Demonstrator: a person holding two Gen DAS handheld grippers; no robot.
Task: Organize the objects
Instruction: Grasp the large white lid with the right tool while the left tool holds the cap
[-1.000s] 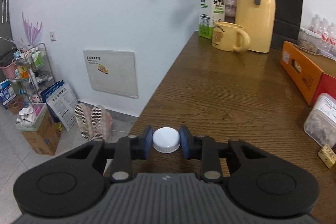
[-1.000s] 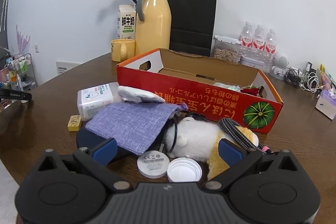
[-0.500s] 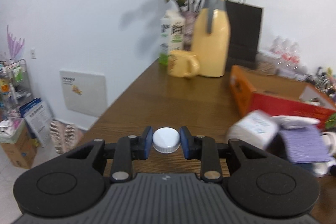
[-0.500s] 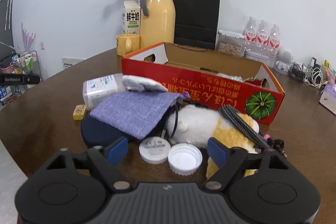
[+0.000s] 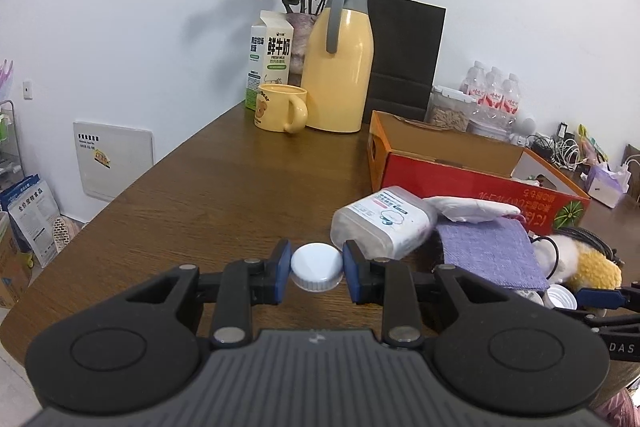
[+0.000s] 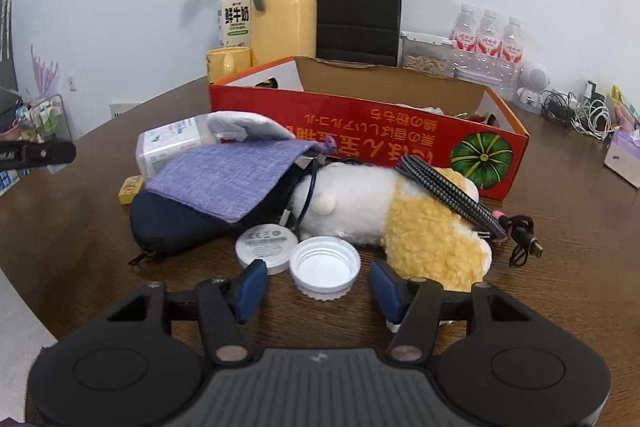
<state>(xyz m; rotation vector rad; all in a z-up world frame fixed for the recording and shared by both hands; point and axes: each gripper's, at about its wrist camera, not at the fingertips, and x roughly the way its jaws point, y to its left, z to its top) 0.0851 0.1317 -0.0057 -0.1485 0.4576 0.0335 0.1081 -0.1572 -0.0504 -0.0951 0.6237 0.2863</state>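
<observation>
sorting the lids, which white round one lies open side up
The white ribbed plastic cap on the table between the closing right gripper pads; the left gripper clamps the other, top up.

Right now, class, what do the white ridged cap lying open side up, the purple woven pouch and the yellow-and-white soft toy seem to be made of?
White ridged cap: probably plastic, matte, with moulded grooves round its rim. Purple woven pouch: cloth, coarse visible weave, dull finish. Yellow-and-white soft toy: plush, fuzzy curly pile, likely synthetic.
</observation>
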